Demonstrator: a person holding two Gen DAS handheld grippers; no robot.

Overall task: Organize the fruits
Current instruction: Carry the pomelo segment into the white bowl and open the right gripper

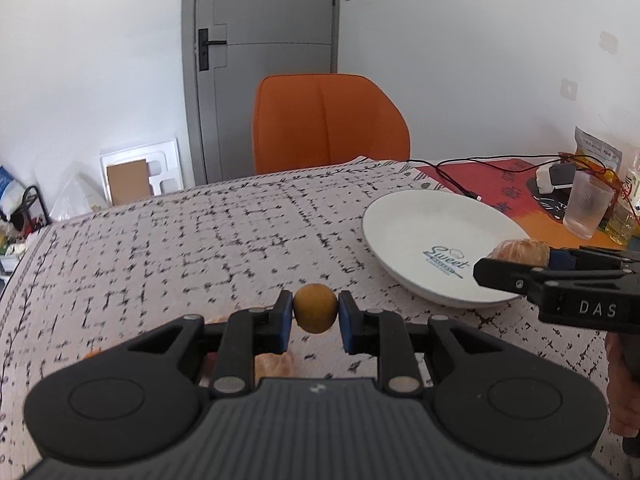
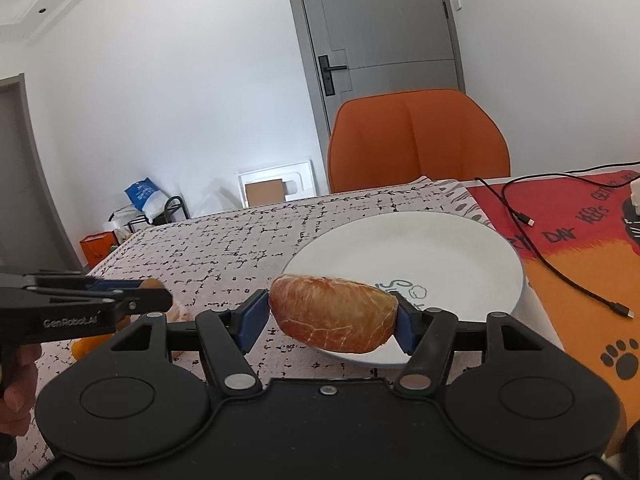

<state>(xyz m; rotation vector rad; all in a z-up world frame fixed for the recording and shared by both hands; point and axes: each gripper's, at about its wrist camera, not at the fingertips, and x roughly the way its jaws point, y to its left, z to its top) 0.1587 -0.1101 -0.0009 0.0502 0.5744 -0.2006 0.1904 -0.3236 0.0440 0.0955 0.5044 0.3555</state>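
My left gripper [image 1: 315,316] is shut on a small round yellow-orange fruit [image 1: 315,308], held above the patterned tablecloth [image 1: 180,248]. My right gripper [image 2: 333,318] is shut on a peeled orange chunk [image 2: 334,318], held over the near rim of the white plate [image 2: 440,252]. In the left wrist view the same plate [image 1: 416,224] lies to the right, with the right gripper [image 1: 516,264] and its orange chunk [image 1: 522,252] over its right edge. In the right wrist view the left gripper [image 2: 156,292] shows at the far left. More peeled pieces [image 1: 276,364] lie on the cloth under the left gripper.
An orange chair [image 1: 328,124] stands at the table's far edge before a grey door [image 1: 272,40]. A red and orange mat [image 2: 580,232] with a black cable [image 2: 560,272] lies right of the plate. A glass [image 1: 586,204] and bottles stand at the far right.
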